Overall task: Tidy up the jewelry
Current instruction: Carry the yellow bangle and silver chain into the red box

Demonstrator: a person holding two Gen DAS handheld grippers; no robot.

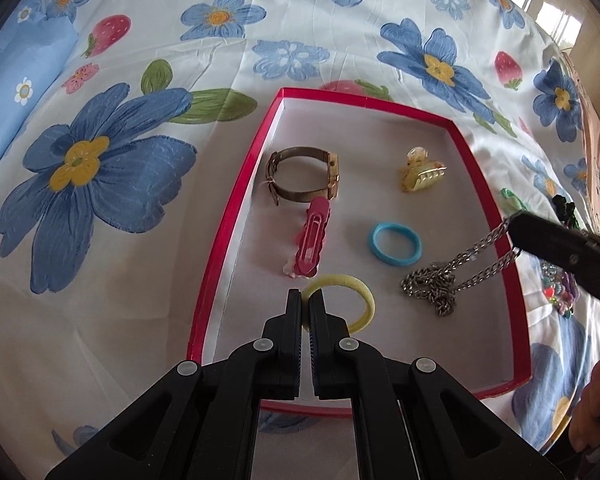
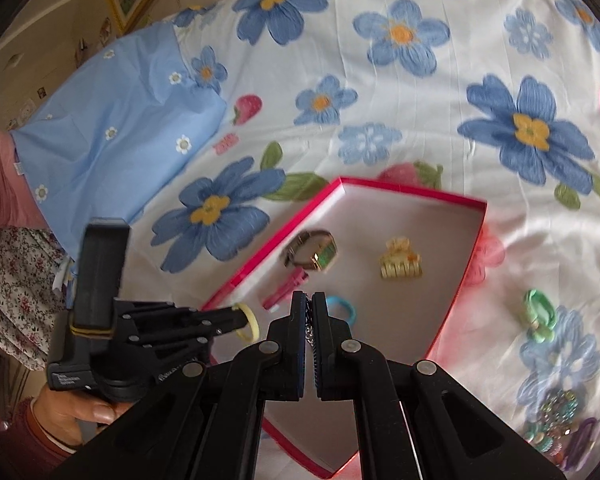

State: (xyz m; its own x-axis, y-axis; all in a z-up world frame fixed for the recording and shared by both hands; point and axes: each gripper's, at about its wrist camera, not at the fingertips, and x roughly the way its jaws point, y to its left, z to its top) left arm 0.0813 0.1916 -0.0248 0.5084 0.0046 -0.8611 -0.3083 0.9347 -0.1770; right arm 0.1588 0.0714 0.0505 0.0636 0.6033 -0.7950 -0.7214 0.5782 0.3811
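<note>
A red-rimmed box lies on the flowered bedsheet. In it are a gold watch, a pink hair clip, a yellow claw clip, a blue ring, a yellow hair tie and part of a silver chain. My left gripper is shut on the yellow hair tie, low over the box's near left. My right gripper is shut on the silver chain, above the box's right rim; the chain hangs down into the box.
A green hair tie and a heap of colourful beaded jewelry lie on the sheet to the right of the box. A light blue pillow lies at the far left.
</note>
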